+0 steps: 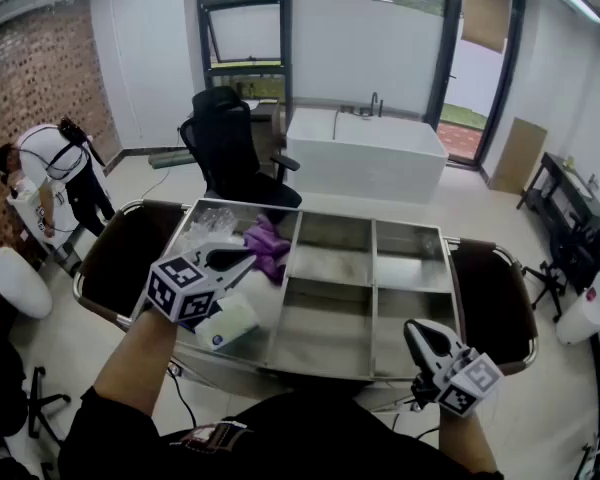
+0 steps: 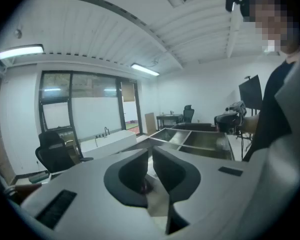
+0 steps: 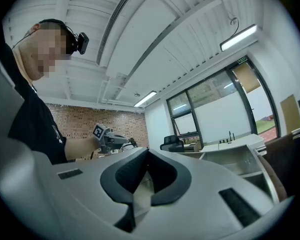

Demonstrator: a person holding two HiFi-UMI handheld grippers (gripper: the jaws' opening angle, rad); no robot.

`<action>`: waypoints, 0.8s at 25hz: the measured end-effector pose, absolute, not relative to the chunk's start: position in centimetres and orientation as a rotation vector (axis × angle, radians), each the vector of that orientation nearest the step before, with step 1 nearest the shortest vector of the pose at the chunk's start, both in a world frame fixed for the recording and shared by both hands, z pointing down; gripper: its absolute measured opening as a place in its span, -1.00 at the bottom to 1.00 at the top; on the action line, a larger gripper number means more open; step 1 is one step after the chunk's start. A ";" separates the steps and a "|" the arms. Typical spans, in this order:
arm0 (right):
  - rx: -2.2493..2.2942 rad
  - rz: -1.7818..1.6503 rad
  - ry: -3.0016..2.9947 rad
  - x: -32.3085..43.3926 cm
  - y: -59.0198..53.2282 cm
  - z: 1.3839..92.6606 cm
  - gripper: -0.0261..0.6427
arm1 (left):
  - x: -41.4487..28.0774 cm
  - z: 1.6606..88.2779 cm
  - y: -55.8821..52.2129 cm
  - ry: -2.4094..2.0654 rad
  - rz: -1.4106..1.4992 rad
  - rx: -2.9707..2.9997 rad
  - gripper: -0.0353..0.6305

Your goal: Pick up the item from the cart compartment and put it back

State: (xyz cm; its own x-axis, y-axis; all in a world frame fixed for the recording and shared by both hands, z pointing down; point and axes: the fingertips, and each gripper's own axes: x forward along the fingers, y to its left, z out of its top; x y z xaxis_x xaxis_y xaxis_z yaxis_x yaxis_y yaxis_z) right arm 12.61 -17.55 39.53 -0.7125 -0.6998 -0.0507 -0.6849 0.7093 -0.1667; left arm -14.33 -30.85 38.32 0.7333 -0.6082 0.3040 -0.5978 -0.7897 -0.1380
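While both pairs of jaws are pressed together and empty, the left gripper (image 1: 242, 258) hangs over the cart's (image 1: 373, 290) nine-o'clock compartment, with a purple cloth (image 1: 270, 248) at its two o'clock and a white container (image 1: 230, 323) at six. The right gripper (image 1: 416, 330) sits at the cart's five o'clock.

Your room is bright. A long ceiling lamp (image 3: 238, 37) shines at two o'clock in your right gripper view. Big windows (image 1: 360, 28) glow white at twelve o'clock in your head view. Both gripper views bend round, with dark edges.
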 end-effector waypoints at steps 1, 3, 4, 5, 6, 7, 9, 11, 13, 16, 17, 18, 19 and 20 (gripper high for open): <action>-1.141 -0.206 2.800 12.7 -17.4 39.5 -0.92 | -14.3 38.8 -32.2 0.985 -0.605 -2.892 -0.78; -1.145 -0.207 2.797 13.0 -17.2 39.5 -0.92 | -14.1 40.1 -34.8 0.930 -0.779 -2.876 -0.32; -1.147 -0.209 2.795 13.2 -17.0 39.5 -0.92 | -13.9 40.9 -36.0 0.898 -0.878 -2.858 -0.12; -1.150 -0.212 2.794 13.4 -16.9 39.4 -0.92 | -13.9 42.0 -37.1 0.865 -0.987 -2.821 0.03; -1.155 -0.215 2.791 13.5 -16.7 39.4 -0.92 | -13.8 43.1 -38.2 0.832 -1.101 -2.762 0.17; -1.162 -0.215 2.788 13.8 -16.6 39.4 -0.92 | -13.9 44.2 -39.3 0.800 -1.210 -2.693 0.26; -1.185 -0.209 2.778 14.6 -16.3 39.4 -0.92 | -14.1 46.6 -41.3 0.741 -1.389 -2.596 0.41; -1.214 -0.209 2.763 15.4 -15.9 39.6 -0.92 | -14.3 49.0 -42.8 0.707 -1.504 -2.603 0.60; -1.248 -0.214 2.745 16.2 -15.5 39.7 -0.92 | -14.4 51.2 -44.0 0.686 -1.582 -2.623 0.70; -1.302 -0.215 2.715 17.6 -15.0 40.1 -0.92 | -14.9 53.5 -45.5 0.693 -1.674 -2.614 0.73; -1.317 -0.217 2.705 18.1 -14.9 40.2 -0.92 | -14.8 54.1 -45.9 0.696 -1.689 -2.623 0.73; -1.331 -0.218 2.698 18.5 -14.7 40.3 -0.92 | -14.7 54.6 -46.1 0.694 -1.698 -2.633 0.73; -1.343 -0.221 2.694 18.8 -14.5 40.4 -0.92 | -14.6 55.1 -46.3 0.689 -1.707 -2.640 0.73; -1.354 -0.223 2.690 19.0 -14.4 40.4 -0.92 | -14.5 55.8 -46.5 0.682 -1.721 -2.641 0.73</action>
State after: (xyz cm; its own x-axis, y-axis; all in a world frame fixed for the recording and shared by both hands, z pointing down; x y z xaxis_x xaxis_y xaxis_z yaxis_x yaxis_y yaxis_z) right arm 18.95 -14.38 40.37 -0.5920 -0.8048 -0.0426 -0.7868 0.5886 -0.1856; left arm -14.54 -46.54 55.75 0.3425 -0.3013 0.8899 -0.3904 -0.9072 -0.1569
